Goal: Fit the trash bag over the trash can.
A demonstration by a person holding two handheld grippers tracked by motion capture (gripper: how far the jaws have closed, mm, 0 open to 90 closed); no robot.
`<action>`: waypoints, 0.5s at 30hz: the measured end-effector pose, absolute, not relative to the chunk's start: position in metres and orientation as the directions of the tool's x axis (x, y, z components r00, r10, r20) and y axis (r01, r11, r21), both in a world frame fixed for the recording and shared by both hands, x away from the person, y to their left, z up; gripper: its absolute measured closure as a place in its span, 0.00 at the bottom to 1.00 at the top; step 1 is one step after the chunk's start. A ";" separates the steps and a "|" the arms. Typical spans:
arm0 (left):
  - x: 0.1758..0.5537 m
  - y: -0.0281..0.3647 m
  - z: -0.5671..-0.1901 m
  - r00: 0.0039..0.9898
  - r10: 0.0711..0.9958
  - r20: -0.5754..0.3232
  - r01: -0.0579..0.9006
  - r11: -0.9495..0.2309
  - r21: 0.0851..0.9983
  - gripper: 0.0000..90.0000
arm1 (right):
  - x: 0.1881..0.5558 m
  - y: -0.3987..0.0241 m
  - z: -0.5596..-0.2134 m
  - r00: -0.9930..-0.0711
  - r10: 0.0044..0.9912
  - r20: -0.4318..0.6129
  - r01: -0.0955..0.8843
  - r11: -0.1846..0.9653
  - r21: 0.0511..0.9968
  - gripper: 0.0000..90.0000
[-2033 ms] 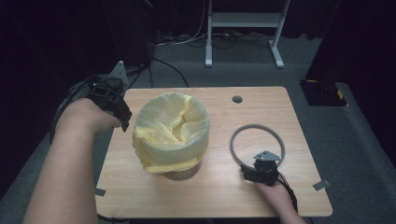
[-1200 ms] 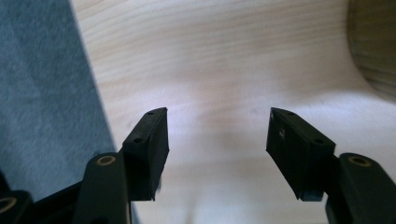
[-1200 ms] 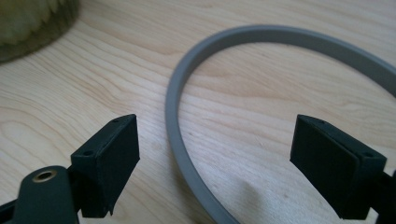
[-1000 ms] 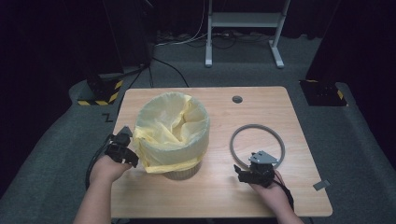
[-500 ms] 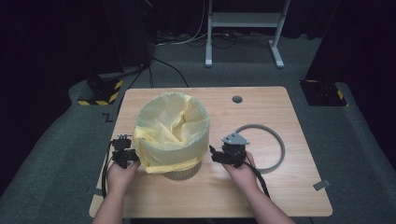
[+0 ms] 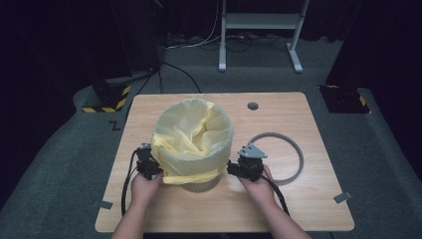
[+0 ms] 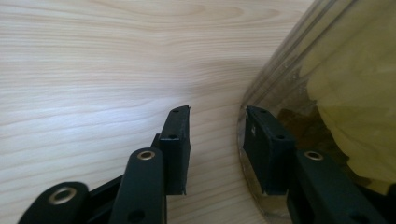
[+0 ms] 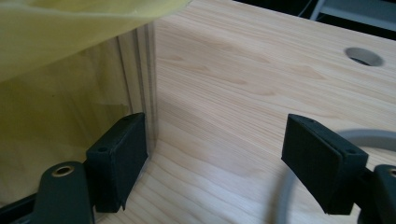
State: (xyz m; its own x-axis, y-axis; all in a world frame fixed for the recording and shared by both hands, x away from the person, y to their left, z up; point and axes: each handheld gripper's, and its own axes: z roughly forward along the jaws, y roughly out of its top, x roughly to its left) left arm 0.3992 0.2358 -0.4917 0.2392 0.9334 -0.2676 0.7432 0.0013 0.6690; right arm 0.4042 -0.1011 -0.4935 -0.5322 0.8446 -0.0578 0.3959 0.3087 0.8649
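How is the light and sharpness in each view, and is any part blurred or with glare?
High view: the table is evenly lit, the floor and background dark. Left gripper view: a pale glare on the wood; the clear bin and yellow bag look soft. Right gripper view: the bag's edge near the lens is blurred, and the wood grain stays sharp.

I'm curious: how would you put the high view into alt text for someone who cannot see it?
A person's two hands hold black grippers against either side of a clear bin lined with a yellow bag on a wooden table. The left gripper and right gripper sit low by the bin's base; a grey ring lies to the right.
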 end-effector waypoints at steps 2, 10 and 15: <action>0.400 0.228 -0.492 0.261 0.928 -0.265 0.741 -0.017 0.671 0.66 | 0.404 -0.110 -0.494 -0.515 0.856 -0.049 0.406 0.293 0.866 0.24; 0.397 0.228 -0.502 0.279 0.909 -0.311 0.724 0.014 0.690 0.51 | 0.404 -0.129 -0.496 -0.505 0.862 -0.050 0.418 0.294 0.860 0.22; 0.397 0.218 -0.503 0.293 0.903 -0.313 0.720 0.007 0.694 0.64 | 0.401 -0.126 -0.498 -0.503 0.862 -0.070 0.411 0.309 0.858 0.27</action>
